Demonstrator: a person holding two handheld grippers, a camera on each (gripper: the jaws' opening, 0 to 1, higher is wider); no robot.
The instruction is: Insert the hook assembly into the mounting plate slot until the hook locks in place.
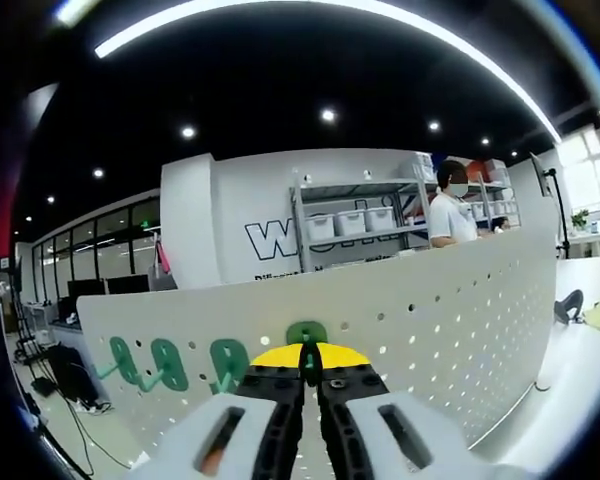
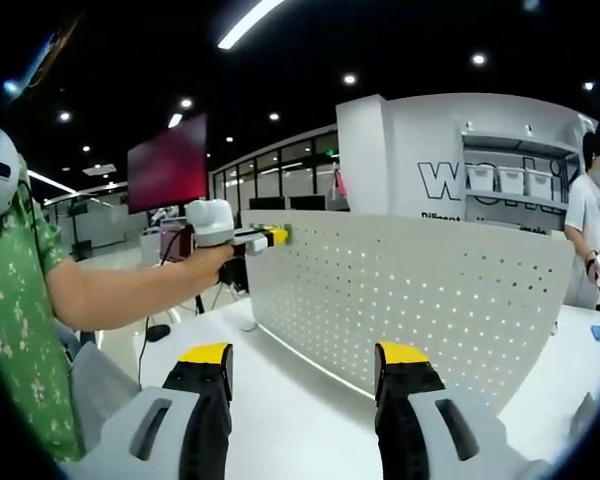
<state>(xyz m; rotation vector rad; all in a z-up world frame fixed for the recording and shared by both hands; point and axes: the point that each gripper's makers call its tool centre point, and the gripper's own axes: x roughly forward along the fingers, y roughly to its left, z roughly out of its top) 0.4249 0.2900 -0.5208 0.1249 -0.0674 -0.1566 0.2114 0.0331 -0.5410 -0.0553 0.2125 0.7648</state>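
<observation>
The left tool is clenched, its yellow-tipped jaws pressed together on a green hook whose rounded head rises just above the tips. That hook sits directly ahead of the tool, right against the face of the white perforated mounting plate, so the pushing direction runs straight along the jaws into the board. In the right gripper view the same left tool appears at the plate's far upper corner, held by a person's hand with the arm reaching in from the side. To the left of the held piece, three more green hooks already hang in a row on the plate, so the row's long axis lies sideways across the board and the held hook looks to be the next one along it. The right tool is released, jaws spread wide with nothing between them, hovering over the white counter well apart from the plate. The left hand is clearly nearer and is the one placed to seat the hook; whether it has locked cannot be told. Beyond the plate, a person stands by shelving holding white bins.
</observation>
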